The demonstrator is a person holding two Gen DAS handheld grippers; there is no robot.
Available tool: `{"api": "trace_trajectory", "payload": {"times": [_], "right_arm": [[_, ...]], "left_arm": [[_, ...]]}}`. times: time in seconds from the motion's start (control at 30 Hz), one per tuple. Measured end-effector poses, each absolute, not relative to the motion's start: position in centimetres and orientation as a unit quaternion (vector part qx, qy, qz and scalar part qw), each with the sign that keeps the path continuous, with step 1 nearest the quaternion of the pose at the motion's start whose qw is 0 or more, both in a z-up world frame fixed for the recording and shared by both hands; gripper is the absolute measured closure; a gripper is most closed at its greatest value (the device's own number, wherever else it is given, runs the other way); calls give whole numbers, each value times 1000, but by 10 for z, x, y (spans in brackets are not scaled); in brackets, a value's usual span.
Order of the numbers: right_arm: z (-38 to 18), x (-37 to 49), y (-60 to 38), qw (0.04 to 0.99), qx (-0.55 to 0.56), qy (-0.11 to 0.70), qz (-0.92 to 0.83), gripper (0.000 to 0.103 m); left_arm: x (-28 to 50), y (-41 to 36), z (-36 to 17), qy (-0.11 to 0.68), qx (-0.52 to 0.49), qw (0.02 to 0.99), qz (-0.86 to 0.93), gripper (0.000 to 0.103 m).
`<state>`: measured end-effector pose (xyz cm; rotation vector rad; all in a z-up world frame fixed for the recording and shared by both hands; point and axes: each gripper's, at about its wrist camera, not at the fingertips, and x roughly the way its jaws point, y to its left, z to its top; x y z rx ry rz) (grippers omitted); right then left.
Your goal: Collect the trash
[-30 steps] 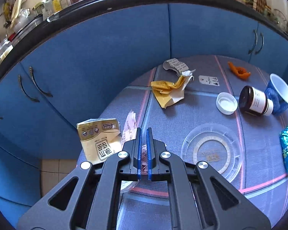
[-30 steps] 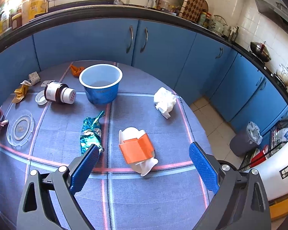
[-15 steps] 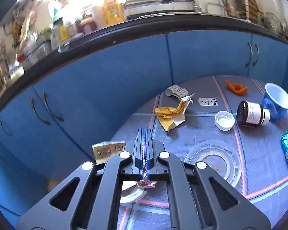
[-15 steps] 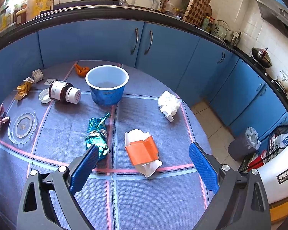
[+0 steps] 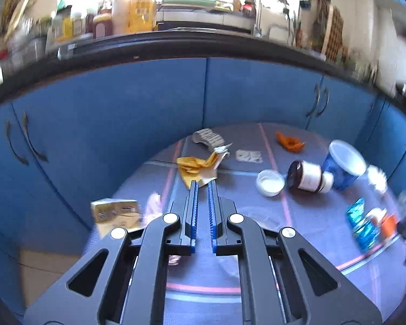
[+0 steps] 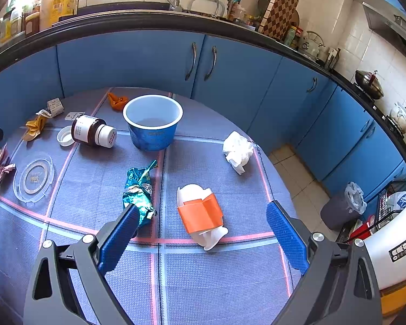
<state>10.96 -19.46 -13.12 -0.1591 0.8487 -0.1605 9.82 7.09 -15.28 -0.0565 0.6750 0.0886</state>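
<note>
Left hand-held gripper (image 5: pixel 202 185): its blue pads stand slightly apart with nothing between them. Half a second ago they were pinched together on a pinkish crumpled wrapper; that grip has let go.
Pink wrapper (image 6: pixel 3 166): in the right wrist view it lies on the far-left edge of the counter (image 6: pixel 219 276), beside the clear plastic lid (image 6: pixel 33 177). In the left wrist view it shows only as a pale pink blur left of the fingers, so how it lies there is hard to tell.
Left camera: the whole view is smeared with motion, and the cabinets and worktop clutter fill more of it than a second ago, so the tool has tipped up and swung.
Right hand-held gripper (image 6: pixel 200 224): spread wide and holding nothing, over the white scoop with the orange paper band (image 6: pixel 200 212). The scene has grown larger in its view, which suggests it has moved closer.
Other trash: teal foil wrapper (image 6: pixel 139 191) touching the near-left finger in the view, white crumpled tissue (image 6: pixel 236 150) far right, brown jar (image 6: pixel 93 131) on its side by its white cap (image 6: pixel 65 135), blue cup (image 6: pixel 153 123) upright, yellow wrapper (image 5: pixel 196 165) beyond the left fingertips, yellow carton (image 5: pixel 115 214) at the left rim.
Meaning for the task: the pink wrapper appears to have been dropped rather than collected, so that pick probably needs repeating. The bin with a bag liner (image 6: pixel 343 207) stands on the floor, well right of the counter.
</note>
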Motion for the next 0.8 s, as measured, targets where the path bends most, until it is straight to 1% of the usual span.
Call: {"api": "trace_trajectory", "payload": {"times": [0.1,0.13,0.2,0.27,0.4,0.47,0.53,0.67,0.7,0.73,0.77,0.8], "right_arm": [[-131,108,-195,905,-76,411,-76,11],[-131,108,-195,905,-76,411,-76,11],[-130,107,-195,906,-77,409,-76,11],[-129,106,-195,906,-78,409,-76,11],[-128,107,-197,906,-73,409,-76,11],[-128,106,-196,907,-72,407,-76,11],[-128,106,-196,907,-73,407,-75,11],[-128,105,-194,908,-74,407,-74,11],[-128,105,-194,907,-75,407,-74,11],[-128,105,-194,907,-75,407,-74,11],[-128,105,-194,907,-75,407,-74,11],[-128,105,-194,908,-74,406,-74,11]], "left_arm": [[105,67,-156,371,-14,927,57,92],[108,67,-158,386,-3,918,89,90],[111,71,-161,401,8,906,137,90],[106,75,-158,385,-15,916,113,90],[90,78,-146,324,-44,942,71,90],[91,79,-144,328,-54,941,57,88],[95,79,-145,348,-60,934,49,81],[94,75,-146,348,-34,934,72,81],[94,75,-146,351,-37,933,74,83],[94,76,-146,349,-37,934,69,99],[93,75,-145,347,-34,935,60,103],[90,73,-143,337,-31,939,54,103]]}}
